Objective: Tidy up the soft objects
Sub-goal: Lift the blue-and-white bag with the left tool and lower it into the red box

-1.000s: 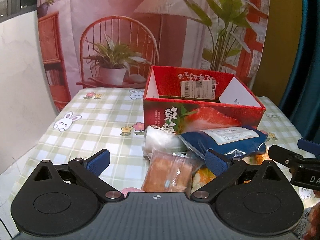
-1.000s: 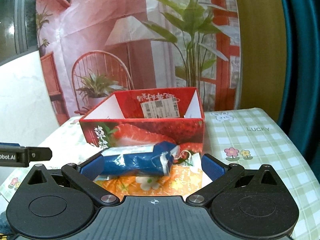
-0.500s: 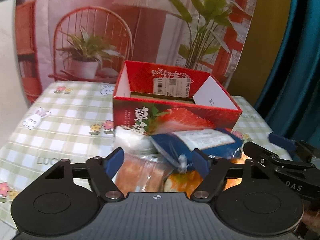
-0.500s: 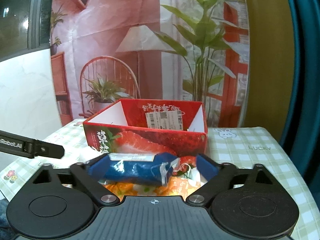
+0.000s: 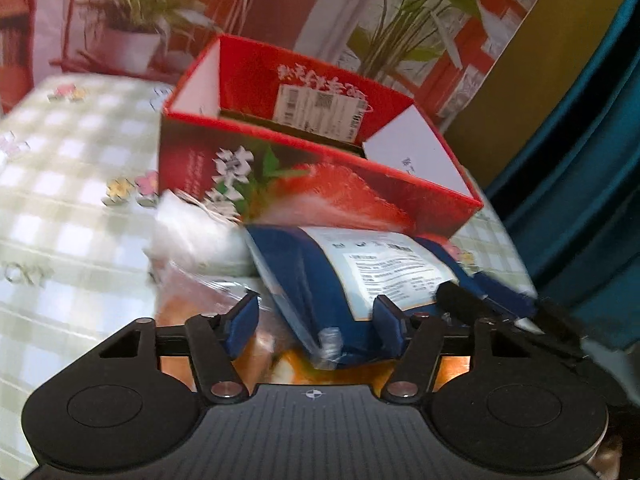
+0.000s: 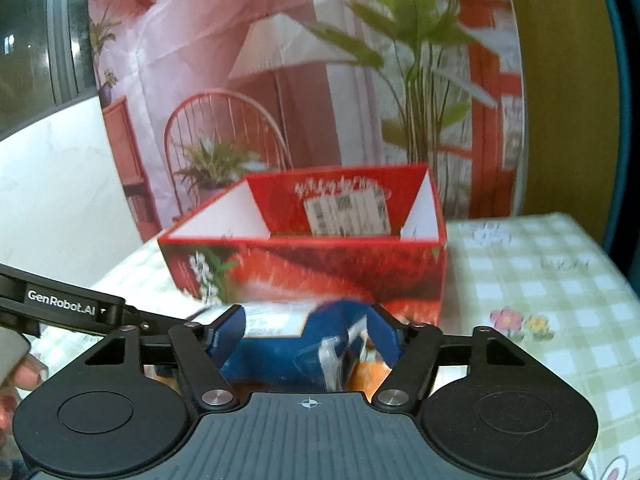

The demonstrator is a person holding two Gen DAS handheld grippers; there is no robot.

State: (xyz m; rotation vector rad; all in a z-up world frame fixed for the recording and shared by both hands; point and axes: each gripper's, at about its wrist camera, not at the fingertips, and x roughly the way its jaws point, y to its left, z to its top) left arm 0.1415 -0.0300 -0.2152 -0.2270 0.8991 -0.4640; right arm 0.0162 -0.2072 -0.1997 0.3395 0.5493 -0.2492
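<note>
I had both hand-held grippers, left [image 5: 316,320] & right [image 6: 306,330], half-open w/ pads bracketing the blue pouch [image 5: 360,276] atop the soft pile before the red box [image 5: 320,172], grip unconfirmed, presumably to lift it in.

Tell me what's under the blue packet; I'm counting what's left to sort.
An orange packet shows beneath the blue packet, with a white pouch beside it. Anything deeper is covered.

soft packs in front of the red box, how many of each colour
blue pack: 1
white pouch: 1
clear pack with orange contents: 1
orange flowered pack: 1
total: 4
</note>
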